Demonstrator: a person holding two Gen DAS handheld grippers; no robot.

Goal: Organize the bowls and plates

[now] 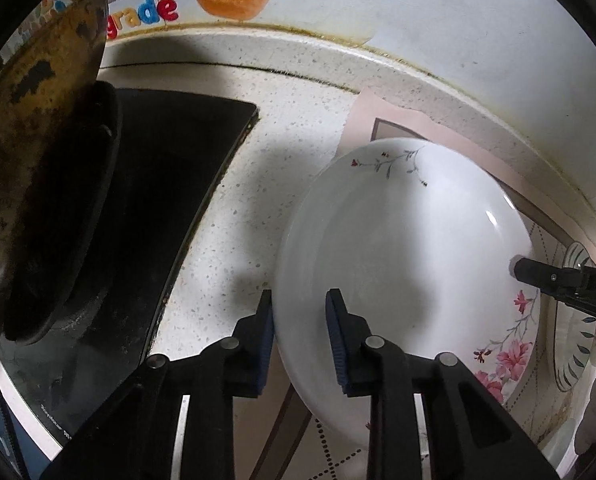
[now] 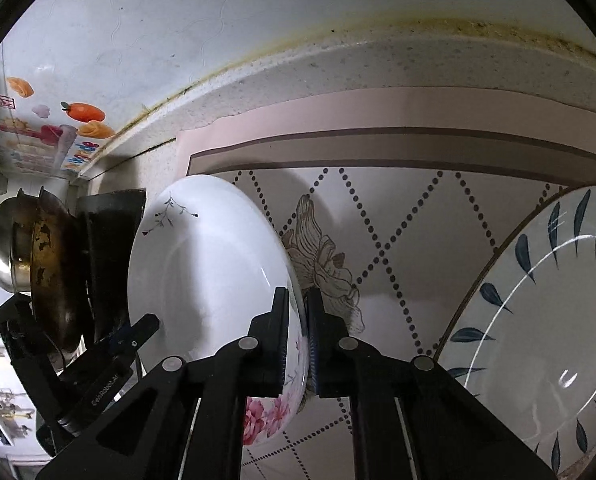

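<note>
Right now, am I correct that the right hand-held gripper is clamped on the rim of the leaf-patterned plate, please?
Not quite: the right hand-held gripper is clamped on the rim of the pink-flowered white plate, as the right wrist view shows. The leaf-patterned plate lies apart, to its right, untouched.

The matte black plastic left gripper [image 1: 299, 340] is showing two angular linkage arms, each carrying round silver pivot pins, and ribbed blue rubber pads [image 1: 336, 340] are lining its fingers. Bright metal rails are glinting between the arms nearer the camera. The matching black right gripper [image 2: 298, 344] is wearing the same silver pins and blue pads [image 2: 311, 344]. Seen from the right wrist, white lettering is running along the left gripper's black body.
</note>
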